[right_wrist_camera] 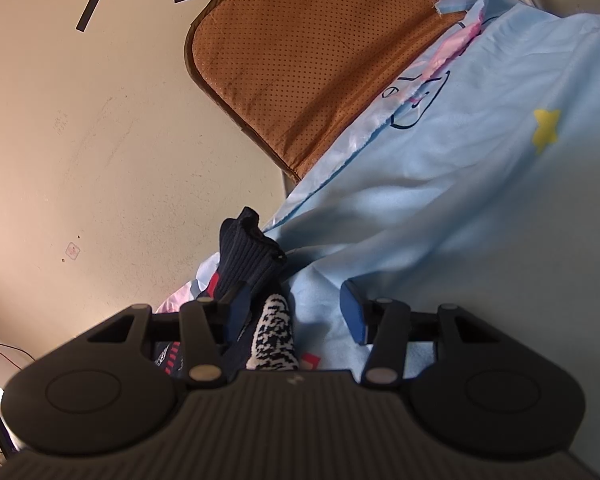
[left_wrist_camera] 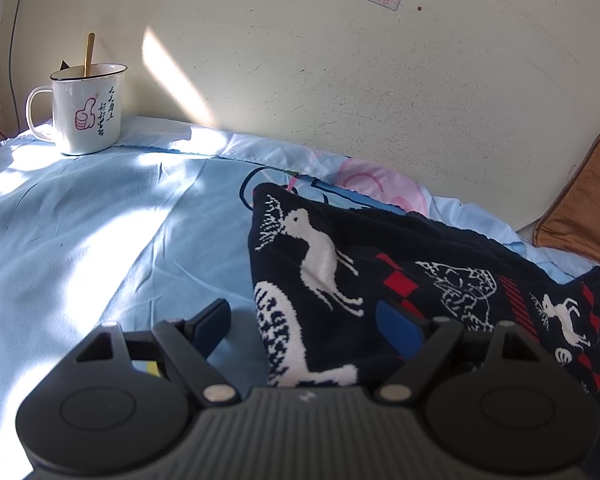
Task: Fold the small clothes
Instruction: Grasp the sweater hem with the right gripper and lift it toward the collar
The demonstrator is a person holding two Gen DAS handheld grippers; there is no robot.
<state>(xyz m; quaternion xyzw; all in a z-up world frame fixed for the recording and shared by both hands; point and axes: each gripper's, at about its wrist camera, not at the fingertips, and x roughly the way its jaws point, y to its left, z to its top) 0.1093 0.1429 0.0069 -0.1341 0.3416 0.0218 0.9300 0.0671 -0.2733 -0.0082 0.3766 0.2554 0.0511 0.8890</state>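
A dark navy knitted garment [left_wrist_camera: 400, 264] with white deer and red patches lies on the light blue sheet [left_wrist_camera: 100, 240]. My left gripper [left_wrist_camera: 306, 320] is open, low over the garment's left edge; its right finger [left_wrist_camera: 398, 330] rests over the knit, its left finger [left_wrist_camera: 210, 320] over the sheet. In the right wrist view, a ribbed cuff and patterned part of the garment [right_wrist_camera: 256, 280] lie between and beside the fingers of my right gripper [right_wrist_camera: 296, 312], which is open and not closed on it.
A white enamel mug [left_wrist_camera: 86, 112] with a stick in it stands at the back left by the cream wall. A brown perforated cushion [right_wrist_camera: 300, 52] leans at the wall; it also shows in the left wrist view [left_wrist_camera: 584, 208].
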